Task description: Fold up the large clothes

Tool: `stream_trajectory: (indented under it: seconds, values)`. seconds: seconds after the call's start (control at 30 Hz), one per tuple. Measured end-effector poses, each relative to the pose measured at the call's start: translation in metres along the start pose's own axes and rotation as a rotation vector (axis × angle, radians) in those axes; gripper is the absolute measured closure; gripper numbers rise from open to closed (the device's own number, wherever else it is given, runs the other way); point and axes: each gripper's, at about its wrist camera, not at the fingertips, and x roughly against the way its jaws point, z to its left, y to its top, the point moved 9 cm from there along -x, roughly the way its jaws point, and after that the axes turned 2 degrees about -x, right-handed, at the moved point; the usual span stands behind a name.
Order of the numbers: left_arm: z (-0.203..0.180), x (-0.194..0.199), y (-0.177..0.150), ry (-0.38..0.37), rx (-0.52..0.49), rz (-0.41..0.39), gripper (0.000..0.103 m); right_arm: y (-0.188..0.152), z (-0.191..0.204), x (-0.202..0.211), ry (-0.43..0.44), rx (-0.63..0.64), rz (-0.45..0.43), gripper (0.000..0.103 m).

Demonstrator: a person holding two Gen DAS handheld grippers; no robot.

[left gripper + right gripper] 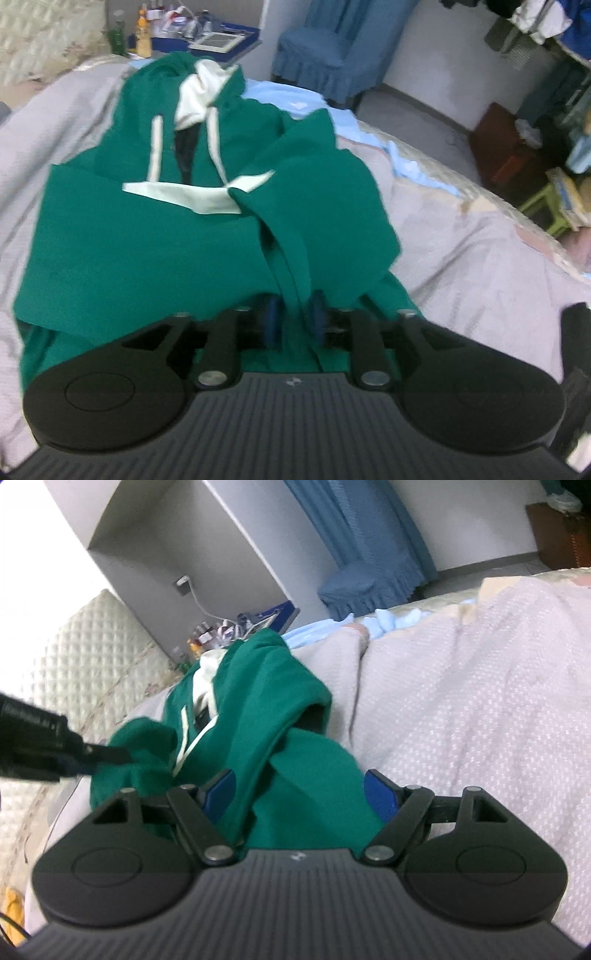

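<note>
Green hooded sweatshirt with white drawstrings (207, 236) partly folded on a pale grey textured bedspread (461, 266).

In the left wrist view its long axis runs from the near hem to the white-lined hood, which points toward the far headboard edge of the bed; one sleeve lies doubled across the chest. The left gripper (295, 325) stands over the near hem, its blue pads (271, 321) partly apart with a ridge of green fabric running between them; blur hides whether they press it, so I cannot tell if it is gripped. The right gripper (299, 794) is spread wide, released, with a green fold lying loose between its blue fingers (380, 794), toward the bed's near side.
</note>
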Motion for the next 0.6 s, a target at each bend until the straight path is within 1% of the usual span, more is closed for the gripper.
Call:
stream_trajectory:
  seconds: [0.03, 0.07, 0.1, 0.2, 0.27, 0.3, 0.4, 0.5, 0.6]
  values:
    - [0.002, 0.000, -0.003, -0.022, 0.003, -0.011, 0.041, 0.000, 0.000, -0.001, -0.004, 0.004, 0.001, 0.024]
    - [0.003, 0.002, -0.005, -0.036, 0.000, -0.033, 0.033, -0.001, 0.001, -0.002, -0.010, 0.010, 0.000, 0.024]
    - [0.004, 0.008, -0.009, -0.046, -0.004, -0.064, 0.031, -0.001, 0.004, -0.002, -0.009, 0.018, 0.000, 0.024]
    - [0.015, 0.025, -0.026, -0.101, 0.025, -0.145, 0.030, -0.005, 0.011, -0.001, 0.009, 0.031, 0.003, 0.024]
    - [0.033, 0.032, -0.044, -0.131, 0.085, -0.200, 0.030, -0.009, 0.020, -0.002, 0.018, 0.057, 0.011, 0.022]
    - [0.044, 0.032, -0.053, -0.132, 0.115, -0.218, 0.030, -0.011, 0.023, -0.001, 0.023, 0.069, 0.014, 0.022]
    - [0.077, 0.021, -0.086, -0.115, 0.205, -0.262, 0.030, -0.018, 0.037, -0.003, 0.047, 0.095, 0.040, 0.022]
    - [0.103, 0.001, -0.114, -0.152, 0.303, -0.287, 0.030, -0.022, 0.050, -0.006, 0.052, 0.160, 0.026, 0.023]
    - [0.118, -0.017, -0.126, -0.185, 0.340, -0.301, 0.030, -0.031, 0.053, -0.016, 0.045, 0.182, 0.064, 0.023]
